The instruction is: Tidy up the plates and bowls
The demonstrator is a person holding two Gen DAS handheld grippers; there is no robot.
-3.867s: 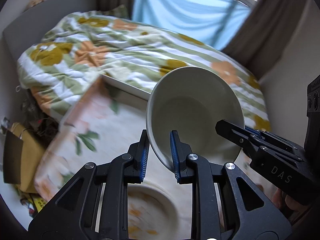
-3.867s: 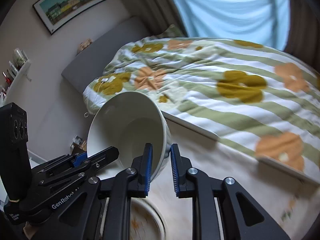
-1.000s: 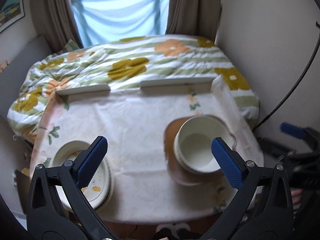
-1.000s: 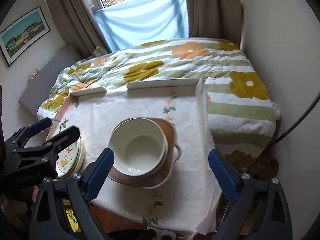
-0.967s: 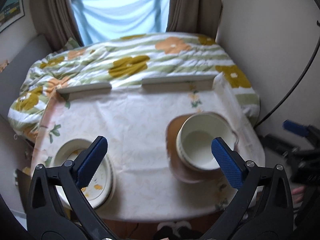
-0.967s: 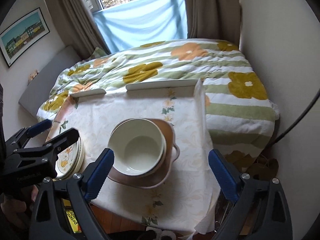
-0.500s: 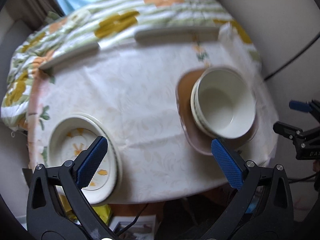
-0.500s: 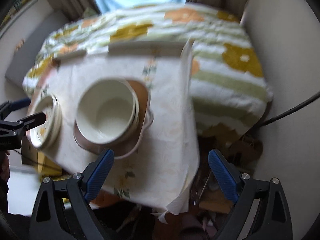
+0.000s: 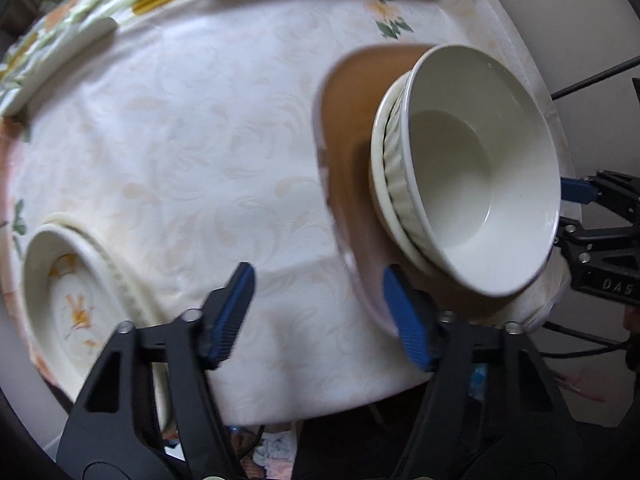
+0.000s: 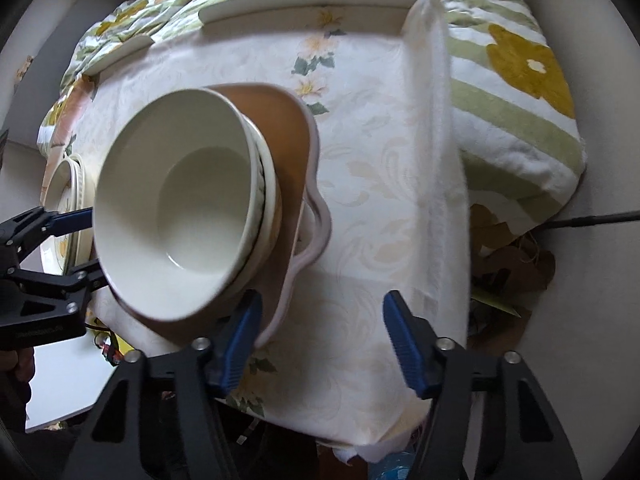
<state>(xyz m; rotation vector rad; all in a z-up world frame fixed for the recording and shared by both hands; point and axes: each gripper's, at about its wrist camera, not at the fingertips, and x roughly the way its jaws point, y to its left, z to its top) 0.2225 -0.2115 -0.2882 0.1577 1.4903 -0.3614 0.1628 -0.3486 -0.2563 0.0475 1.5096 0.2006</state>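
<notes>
Left wrist: left gripper (image 9: pixel 320 312) closing, empty

Left wrist: close above the surface (image 9: pixel 168 128), facing down.
Right wrist: same, nearer the bed (image 10: pixel 516 92).
Shared: stacked bowls (image 9: pixel 476 200) (image 10: pixel 172 208).

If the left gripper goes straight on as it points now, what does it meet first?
Probably the pale floral tablecloth: the left gripper, closing on nothing, has only bare cloth between its pads. The brown tray's rim lies just right of that line.

Nested bowls (image 9: pixel 472 184) on tray (image 9: pixel 352 128), worktop (image 9: pixel 180 140) right; plate stack (image 9: pixel 72 300) left of tray; bed (image 10: pixel 512 52) behind.
</notes>
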